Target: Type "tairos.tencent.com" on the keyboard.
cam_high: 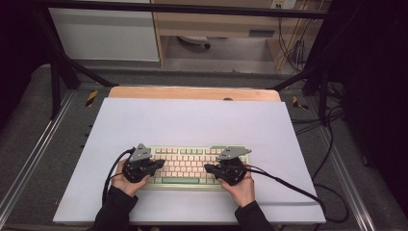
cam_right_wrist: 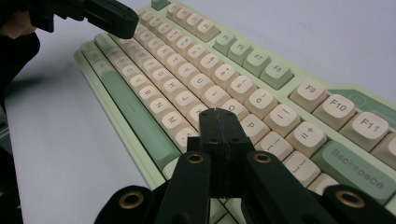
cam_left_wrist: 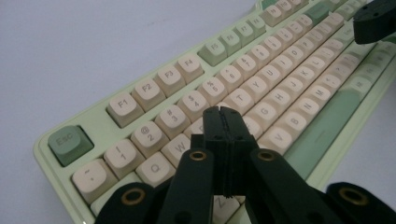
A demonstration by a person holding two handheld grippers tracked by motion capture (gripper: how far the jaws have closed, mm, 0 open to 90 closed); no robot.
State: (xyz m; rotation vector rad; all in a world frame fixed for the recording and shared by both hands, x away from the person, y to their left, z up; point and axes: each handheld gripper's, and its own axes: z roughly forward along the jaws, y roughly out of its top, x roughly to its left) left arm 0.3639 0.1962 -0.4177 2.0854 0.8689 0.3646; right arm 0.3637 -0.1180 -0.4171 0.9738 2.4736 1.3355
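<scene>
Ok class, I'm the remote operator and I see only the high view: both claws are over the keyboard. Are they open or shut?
Observer: Both shut. The left claw has its jaws pressed together with nothing between them, and so does the right claw.
Operator: Where does the left tip sit?
Observer: Over the letter row, between the W key and the T key.
Operator: And the right?
Observer: In the right gripper view, just left of the P key. I cannot tell if it touches.
</scene>
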